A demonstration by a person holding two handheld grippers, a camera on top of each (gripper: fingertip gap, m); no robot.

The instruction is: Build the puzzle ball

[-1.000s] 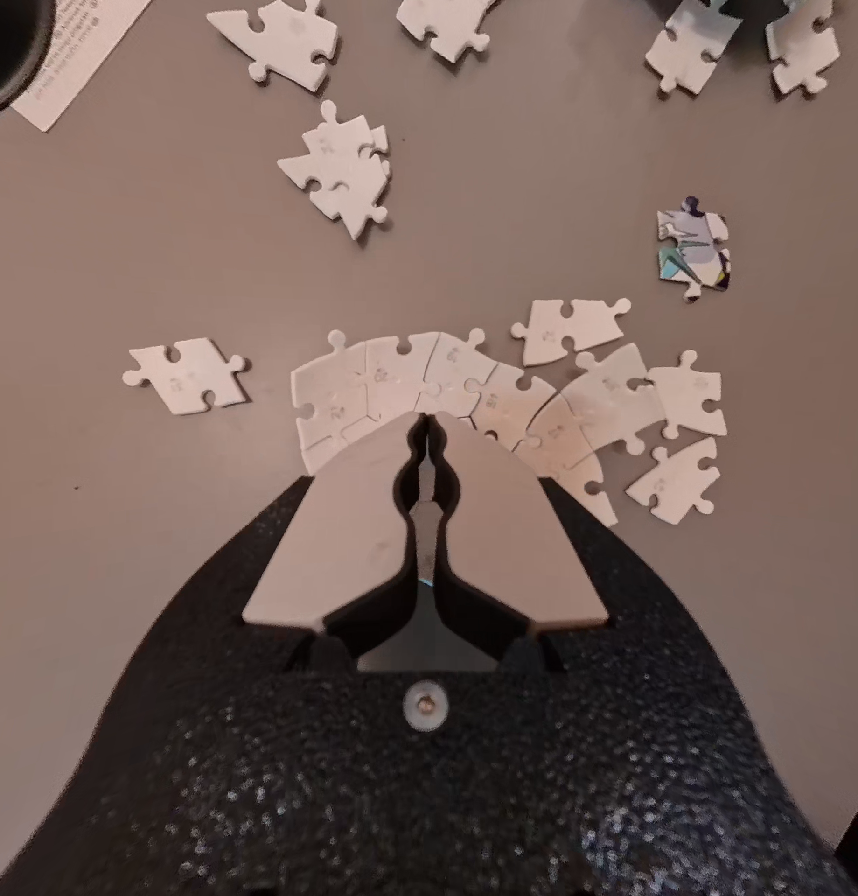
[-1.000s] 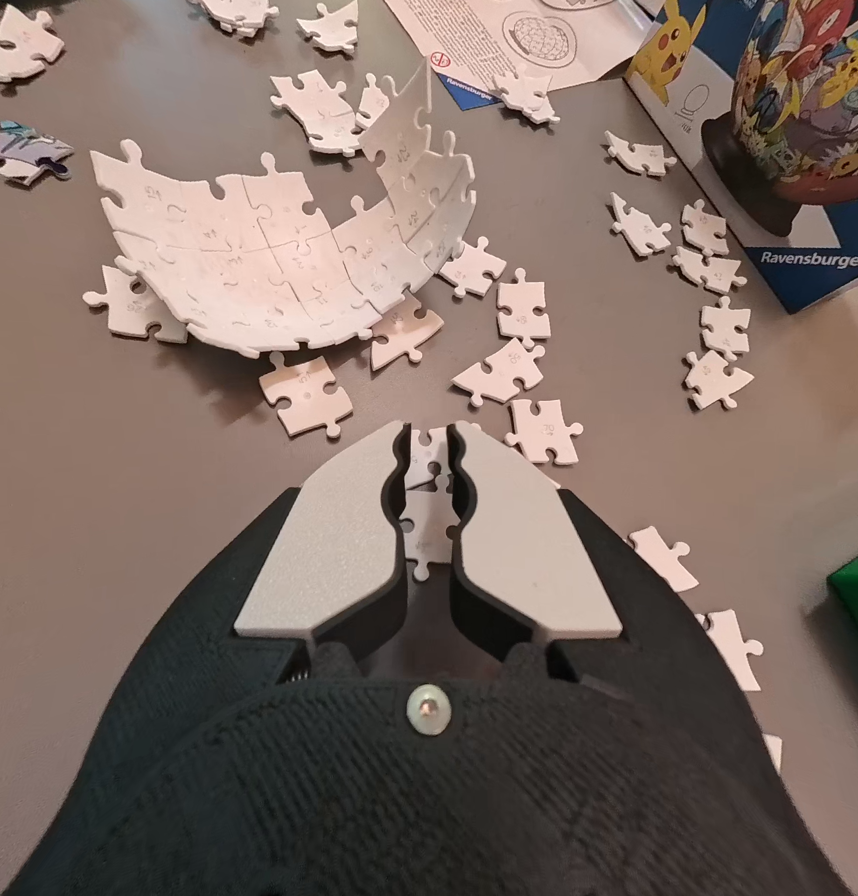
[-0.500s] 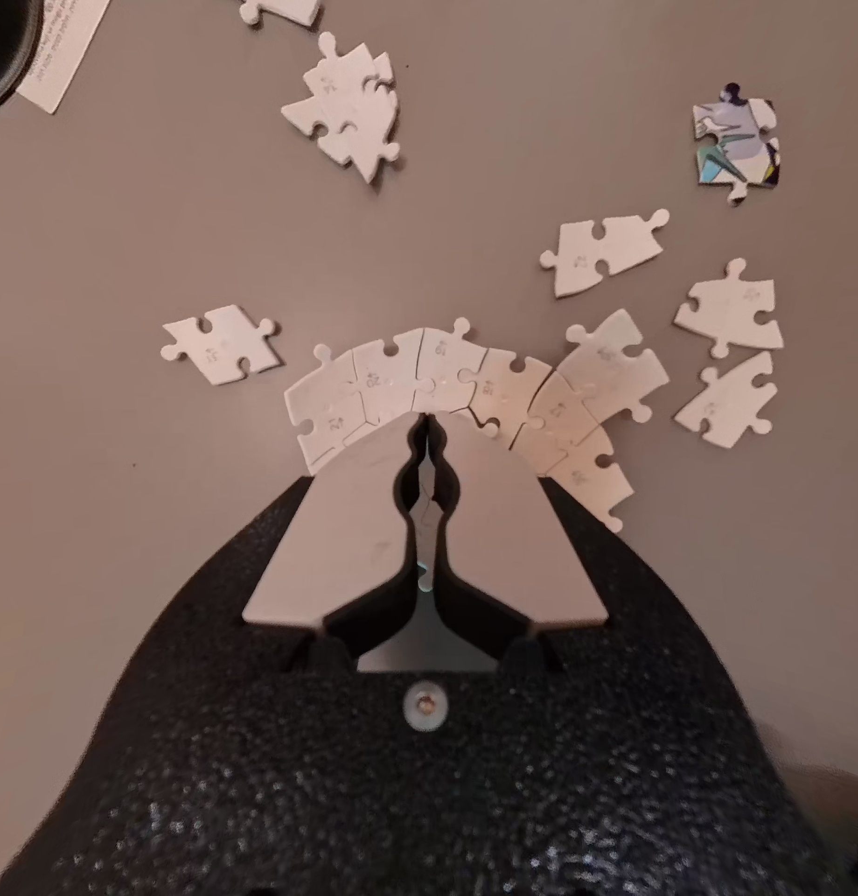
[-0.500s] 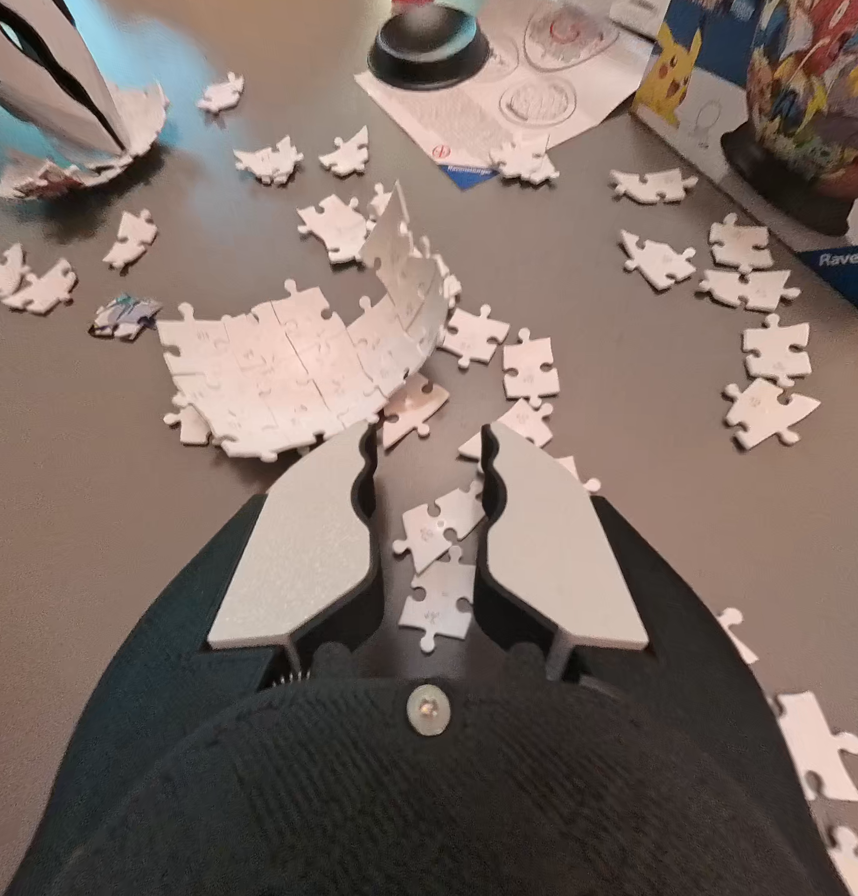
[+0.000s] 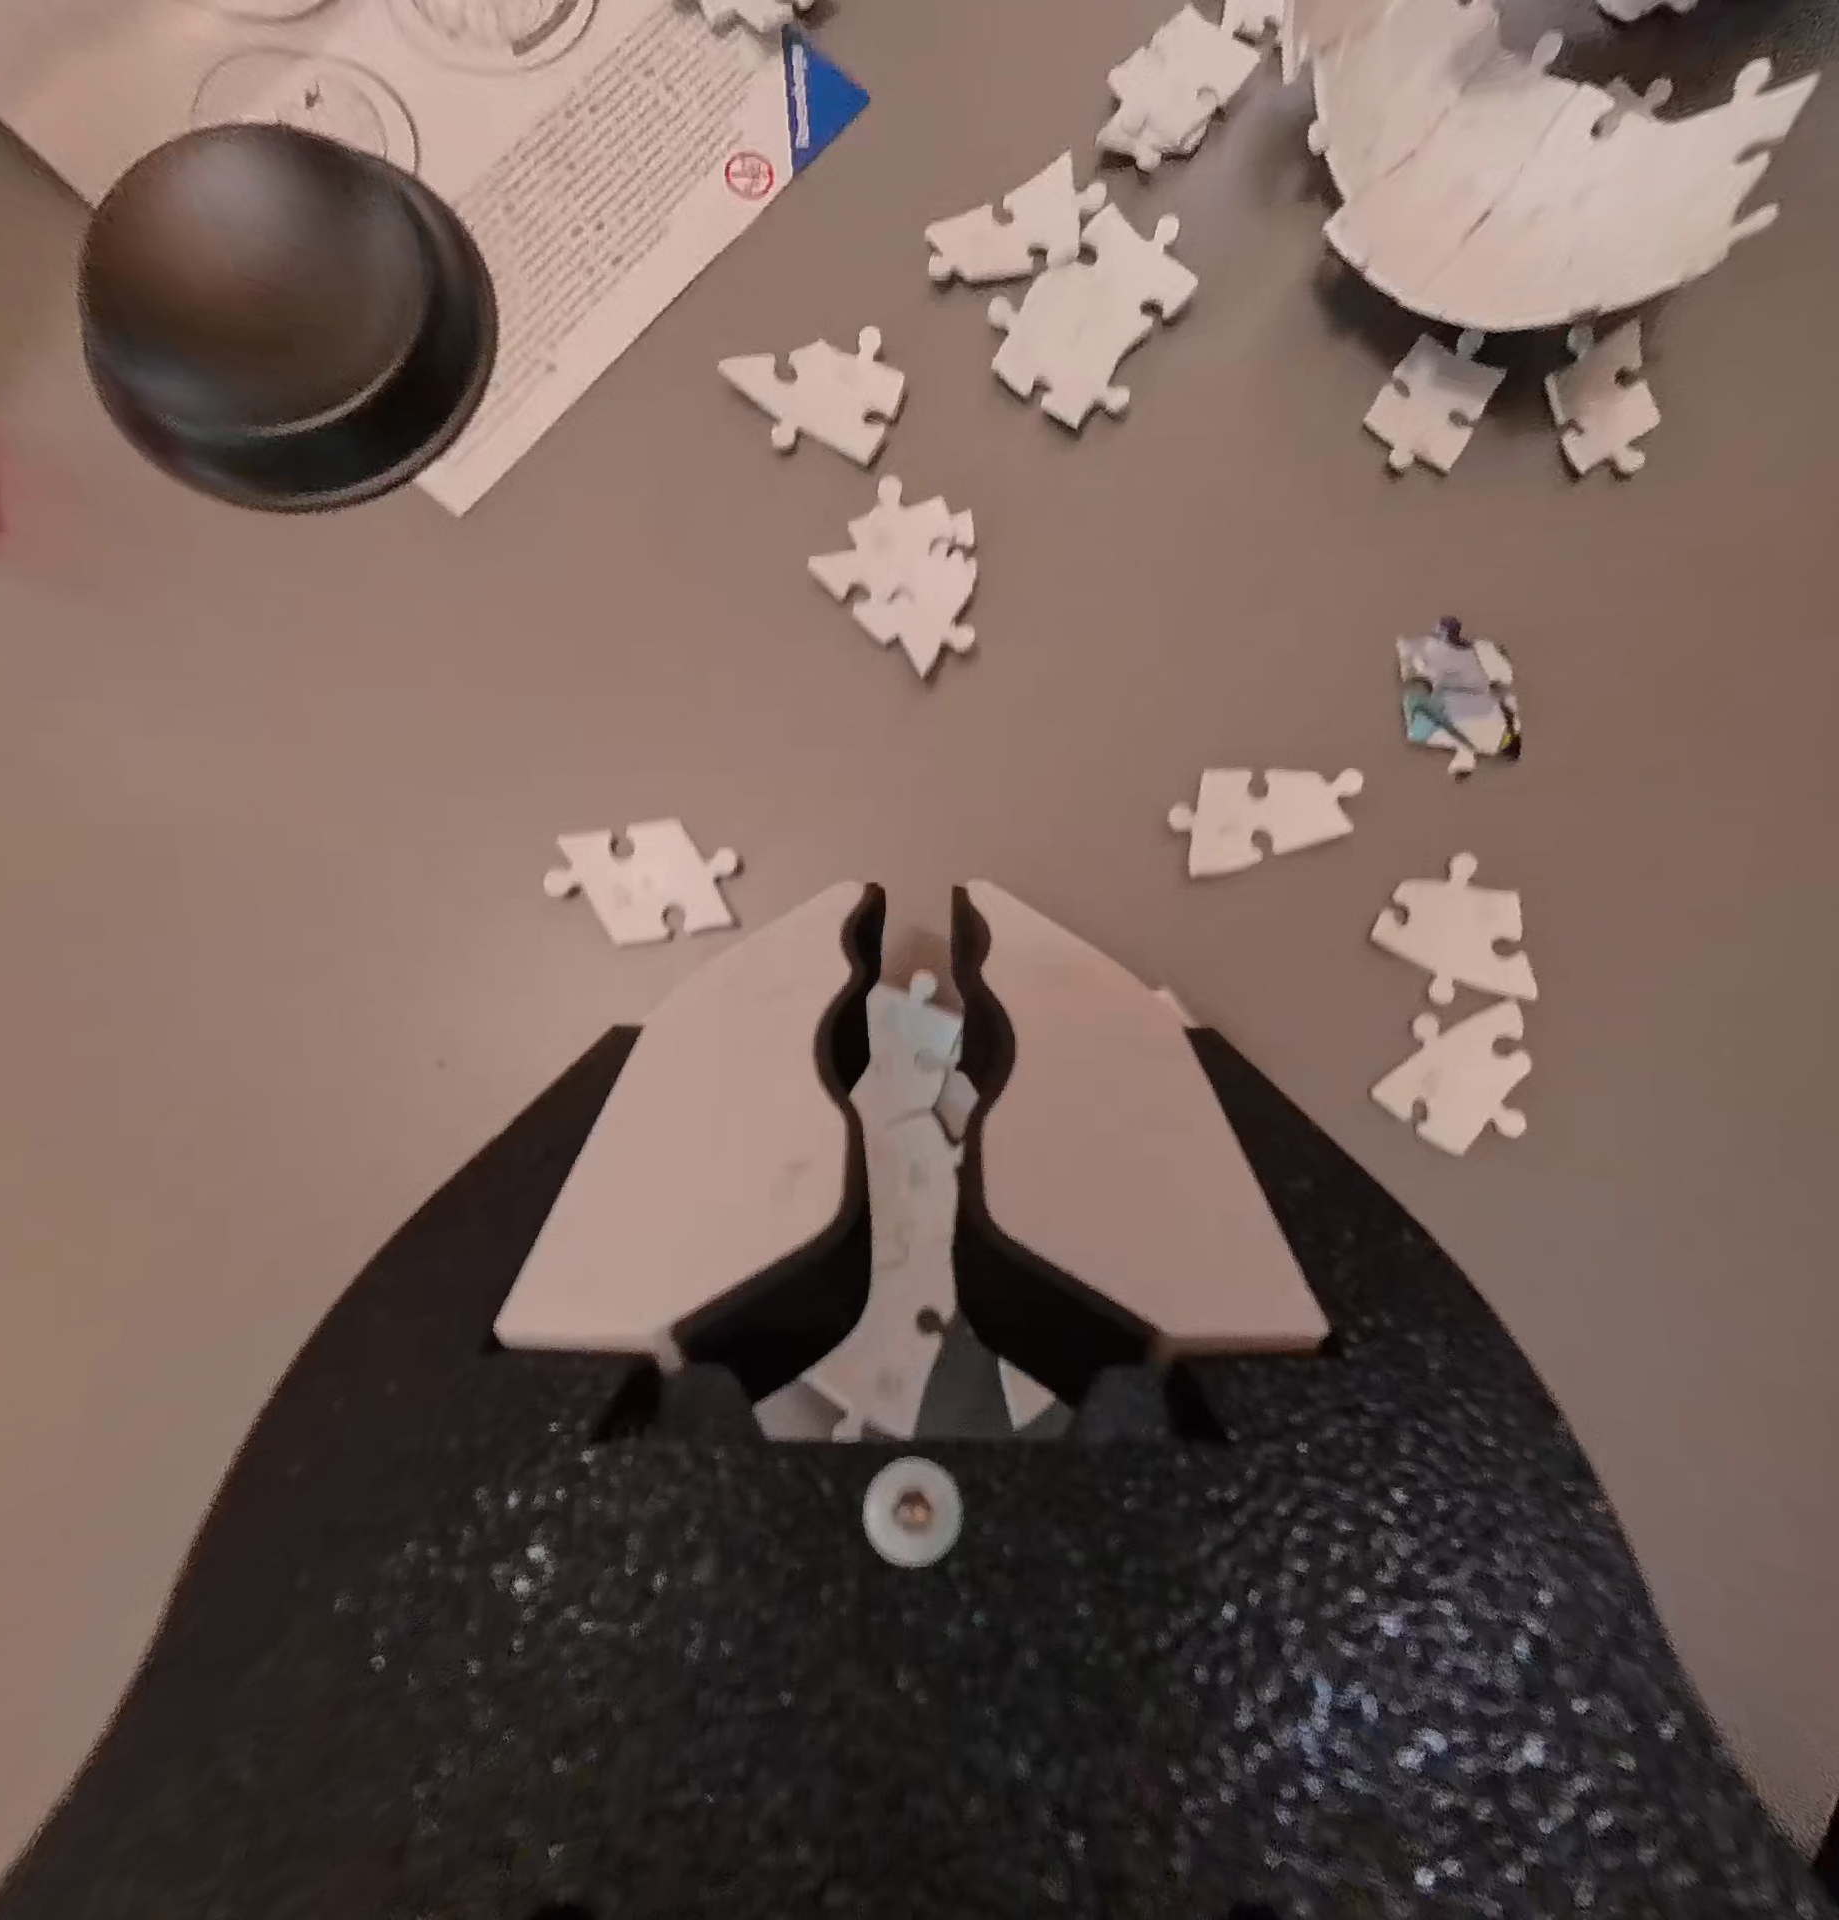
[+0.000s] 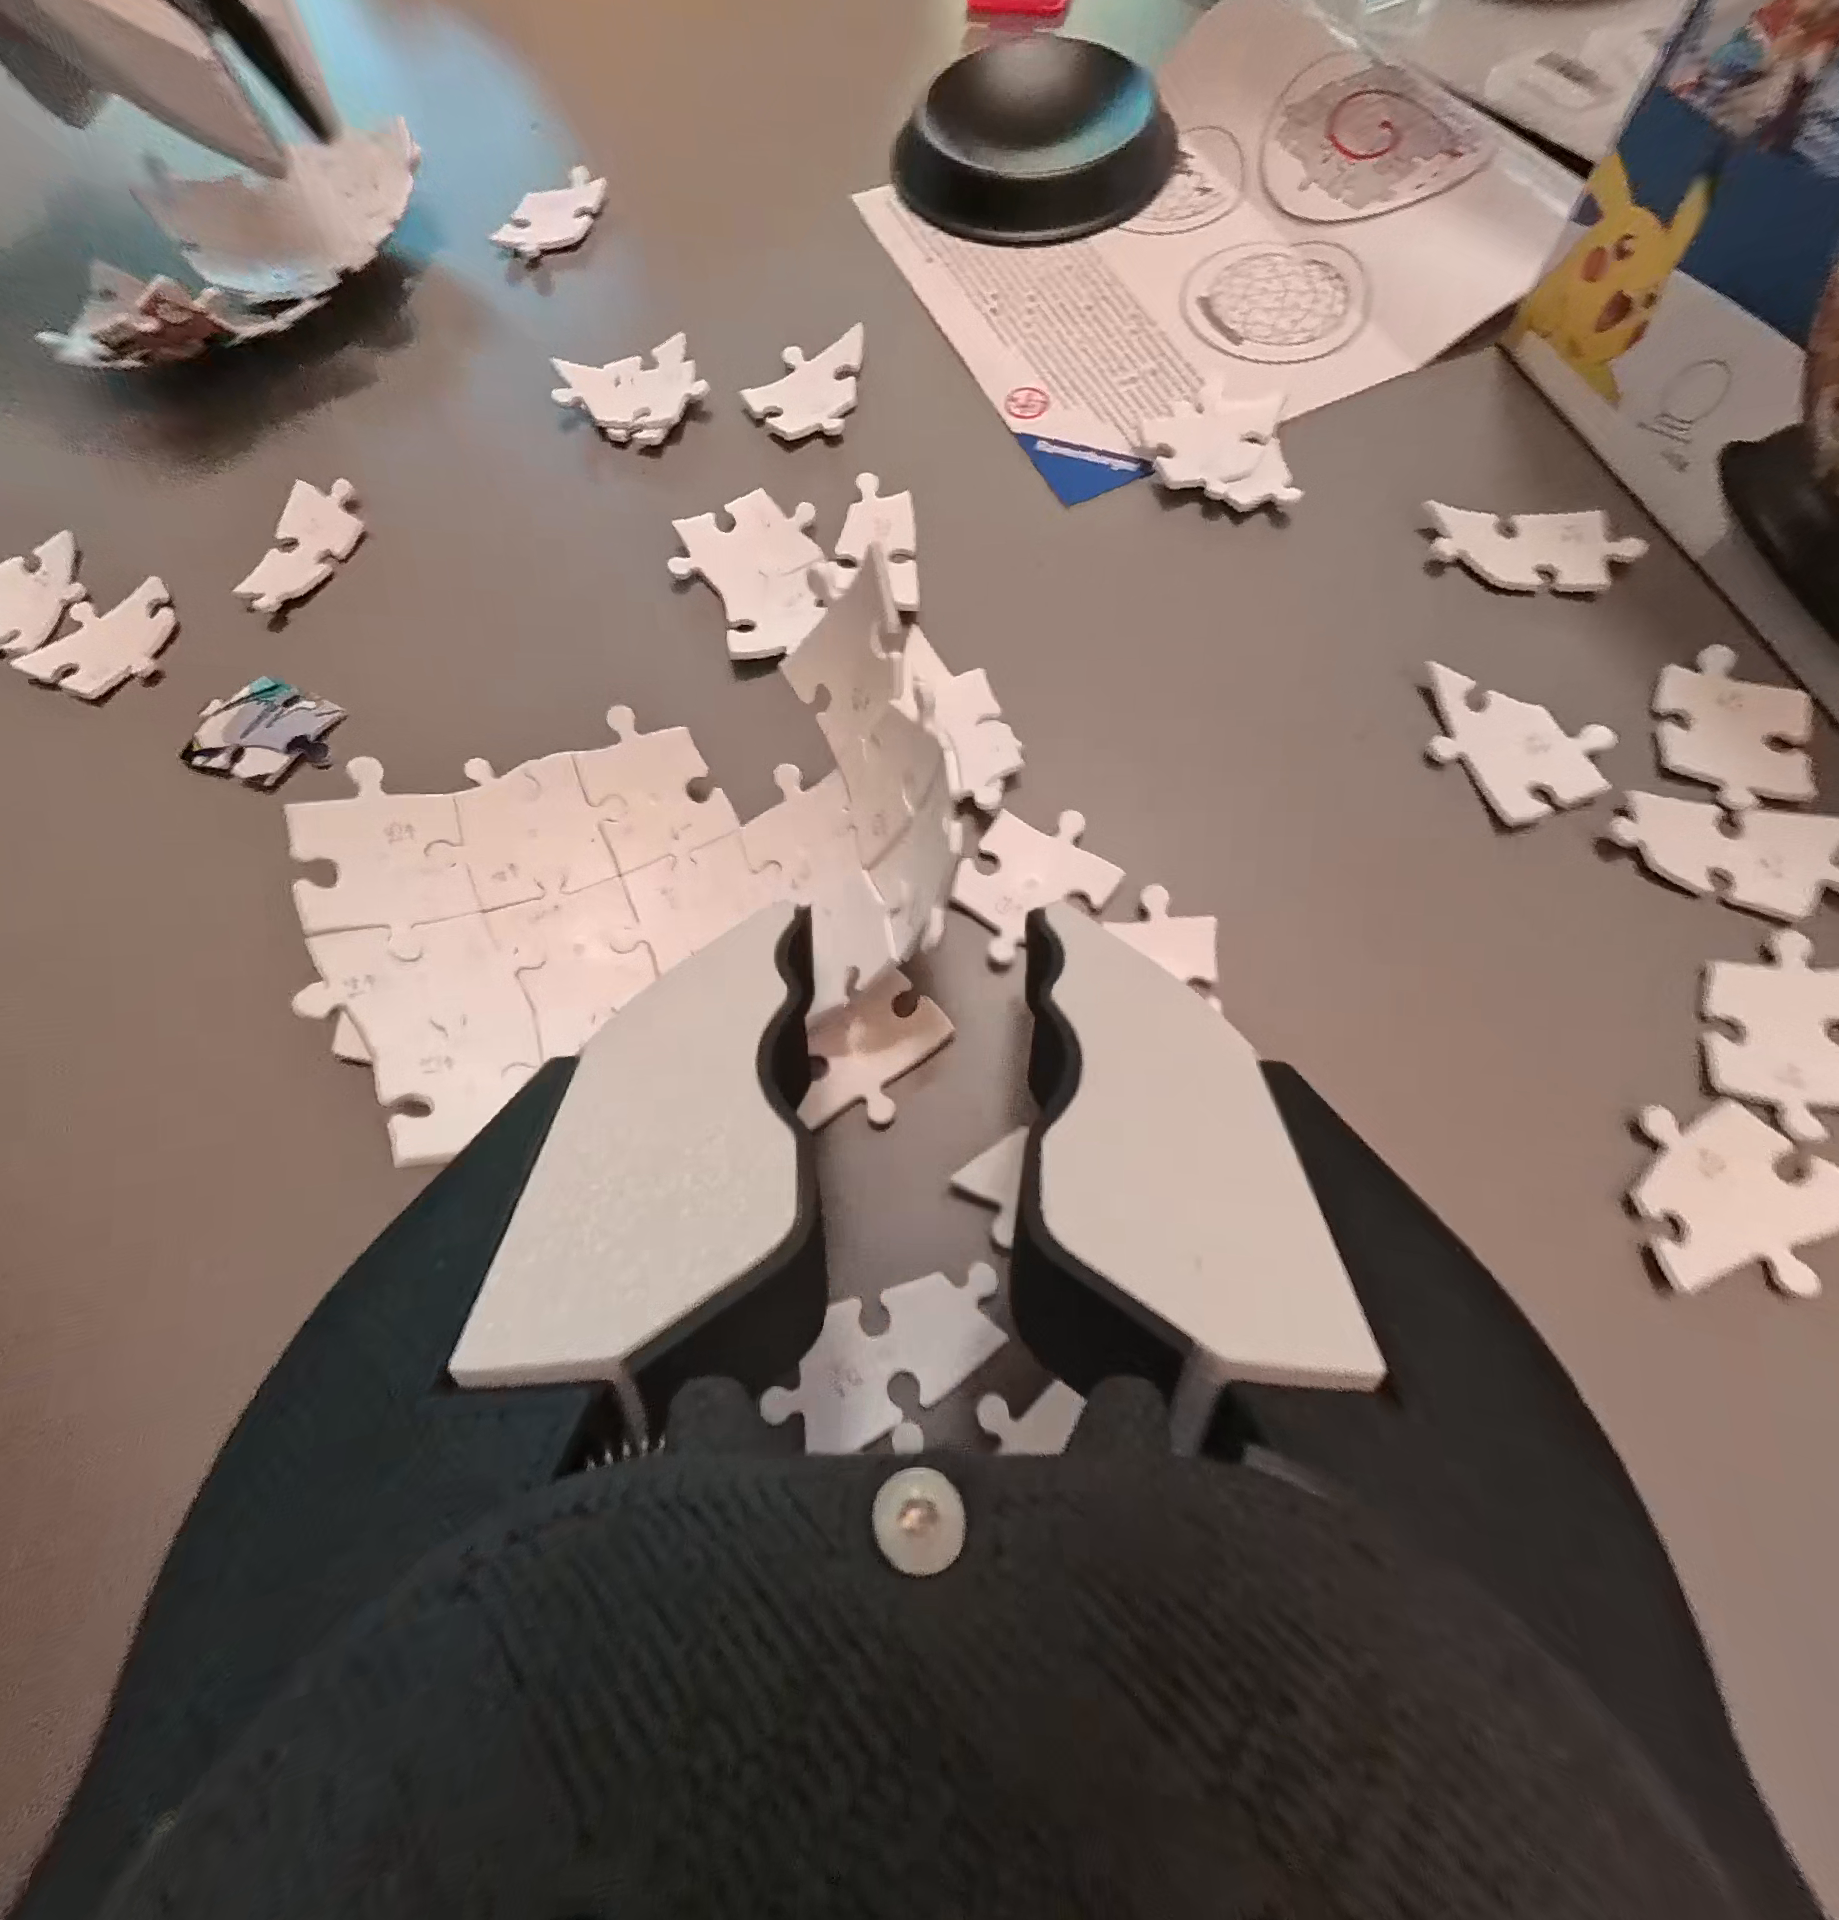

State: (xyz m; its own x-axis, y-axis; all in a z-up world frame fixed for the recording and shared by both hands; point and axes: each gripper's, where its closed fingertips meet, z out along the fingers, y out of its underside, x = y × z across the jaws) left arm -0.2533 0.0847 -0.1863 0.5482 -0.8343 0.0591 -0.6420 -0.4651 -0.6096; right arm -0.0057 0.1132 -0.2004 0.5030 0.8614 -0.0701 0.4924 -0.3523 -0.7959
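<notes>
My left gripper [image 5: 917,899] has its jaws a narrow gap apart. A small curved section of white pieces [image 5: 910,1143] shows face-up through that gap, mostly hidden under the fingers. The right wrist view shows this gripper [image 6: 271,114] far left over that section [image 6: 291,218]. My right gripper [image 6: 920,925] is open and empty. The upturned end of the large curved white section [image 6: 541,894] stands just inside its left finger. A loose piece [image 6: 873,1039] lies between the fingers. The large section also shows in the left wrist view [image 5: 1517,208].
Several loose white pieces lie scattered on the grey table [image 6: 1258,675]. One coloured piece [image 6: 260,732] lies face-up, also seen in the left wrist view [image 5: 1460,696]. A black stand [image 6: 1029,156] sits on an instruction sheet [image 6: 1154,291]. The puzzle box [image 6: 1725,260] is at the far right. The grippers' ends are close to 25 cm from one another. The left gripper is farther from the large curved white section [image 6: 541,894], some 20 cm, than the right, some 5 cm.
My right gripper opened, left its piece on the table and moved forward to the large section. My left gripper's jaws parted slightly; the small section no longer fans out beyond its tips.
</notes>
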